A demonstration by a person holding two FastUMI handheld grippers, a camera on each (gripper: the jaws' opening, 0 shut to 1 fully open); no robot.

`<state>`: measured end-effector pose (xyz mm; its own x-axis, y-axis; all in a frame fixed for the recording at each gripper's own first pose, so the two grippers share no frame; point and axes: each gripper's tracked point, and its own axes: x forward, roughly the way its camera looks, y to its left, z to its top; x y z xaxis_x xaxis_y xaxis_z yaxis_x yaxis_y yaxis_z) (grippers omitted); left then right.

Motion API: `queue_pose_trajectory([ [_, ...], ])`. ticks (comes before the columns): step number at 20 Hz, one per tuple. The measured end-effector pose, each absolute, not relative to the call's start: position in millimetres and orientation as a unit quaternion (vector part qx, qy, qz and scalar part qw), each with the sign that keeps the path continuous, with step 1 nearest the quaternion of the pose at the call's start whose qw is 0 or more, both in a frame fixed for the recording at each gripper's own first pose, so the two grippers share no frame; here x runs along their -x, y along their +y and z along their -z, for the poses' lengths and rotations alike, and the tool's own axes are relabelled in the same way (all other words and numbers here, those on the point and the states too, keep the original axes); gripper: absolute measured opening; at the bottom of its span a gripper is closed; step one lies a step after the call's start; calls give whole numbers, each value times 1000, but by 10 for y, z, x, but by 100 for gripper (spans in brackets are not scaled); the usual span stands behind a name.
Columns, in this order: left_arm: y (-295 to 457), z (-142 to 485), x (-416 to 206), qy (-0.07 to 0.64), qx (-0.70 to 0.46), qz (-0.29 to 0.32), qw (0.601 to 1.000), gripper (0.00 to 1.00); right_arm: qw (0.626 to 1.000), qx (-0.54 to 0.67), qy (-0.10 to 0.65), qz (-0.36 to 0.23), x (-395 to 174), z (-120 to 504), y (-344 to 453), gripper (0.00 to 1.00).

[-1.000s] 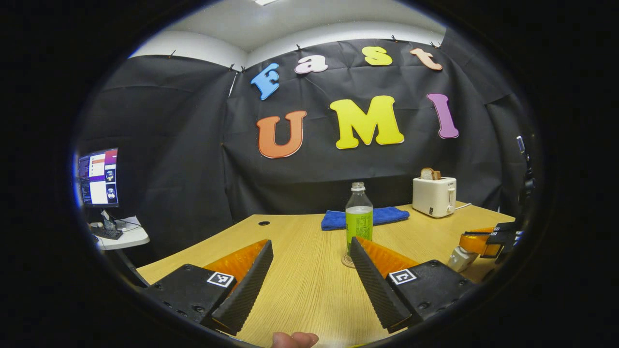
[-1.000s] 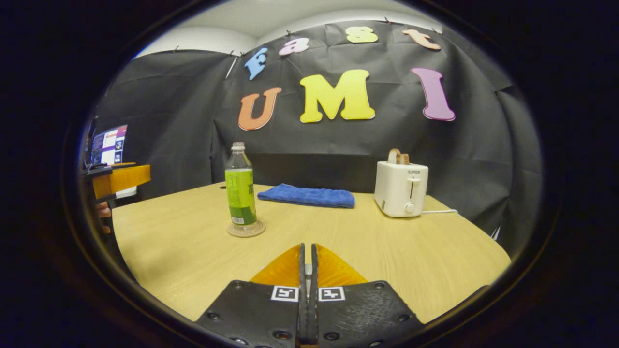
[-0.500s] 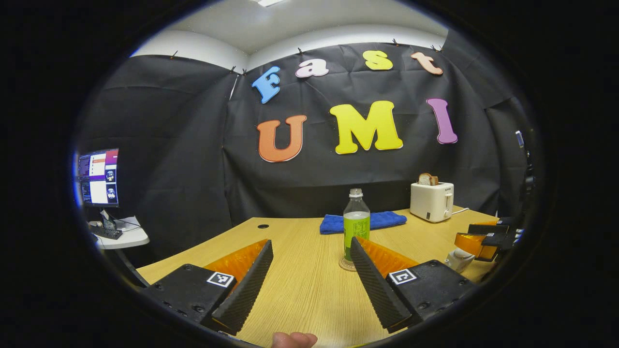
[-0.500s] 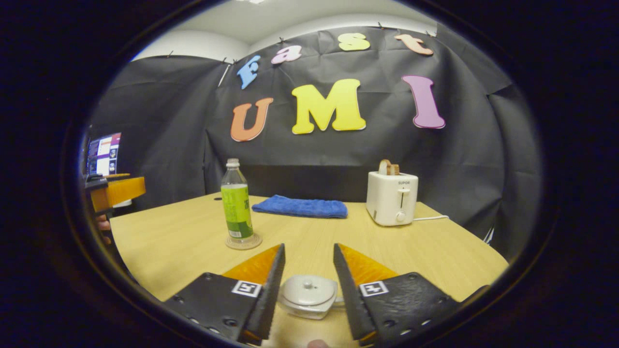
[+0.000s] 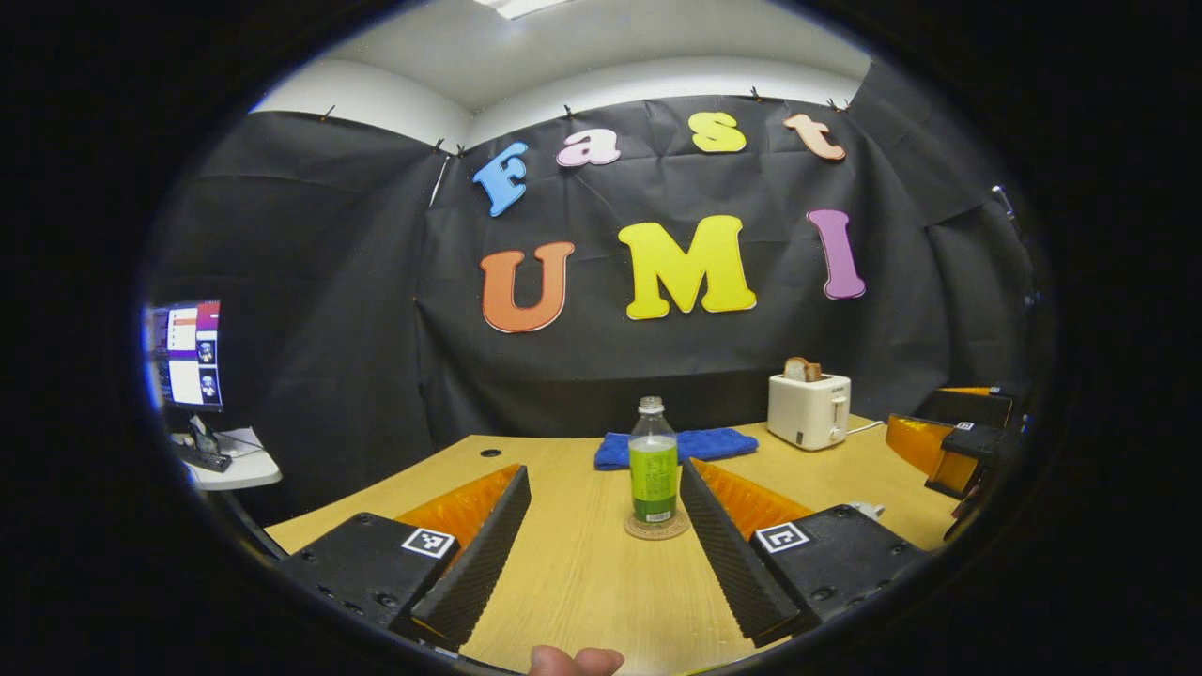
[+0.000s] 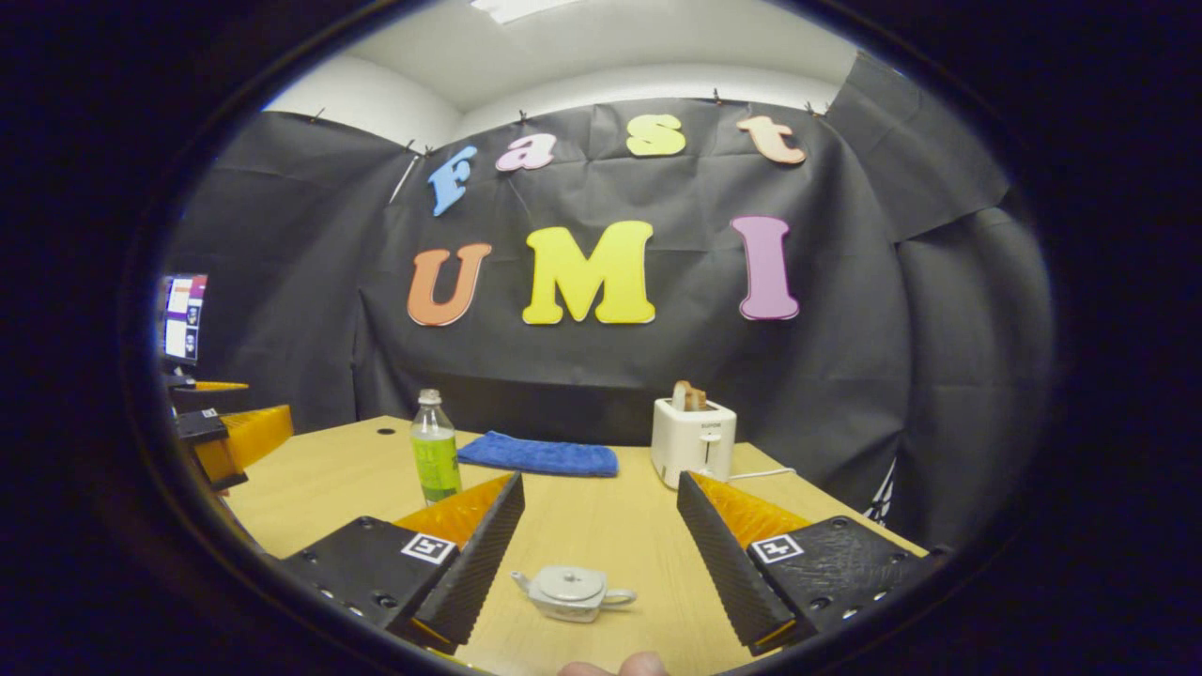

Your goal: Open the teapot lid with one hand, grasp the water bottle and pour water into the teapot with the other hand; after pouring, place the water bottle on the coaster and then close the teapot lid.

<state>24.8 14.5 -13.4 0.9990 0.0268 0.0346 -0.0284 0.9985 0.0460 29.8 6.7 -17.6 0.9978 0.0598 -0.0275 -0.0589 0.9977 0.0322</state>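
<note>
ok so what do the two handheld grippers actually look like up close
Both are built alike. The left gripper and the right gripper each have two long wedge-shaped fingers with ribbed inner faces, backed by translucent ridged panels, on flat black plates with visible screws. Each plate carries a small square black-and-white marker tag. No cables or sleeves are visible.

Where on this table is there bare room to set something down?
Bare wood lies between the teapot and the blue towel, and left of the water bottle on its coaster. The back edge is crowded: towel, then toaster.
</note>
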Motion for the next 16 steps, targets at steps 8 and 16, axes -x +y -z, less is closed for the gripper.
queue_pose_trajectory([
  [8, -18, 254, -42, -22, -5, -6, 1000, 100, 1000, -9, -3, -13, 27, 142, -31, 96],
  [16, 27, 270, -35, -19, -3, -6, 1000, 100, 1000, -5, -5, -18, 32, 126, 108, 95],
])
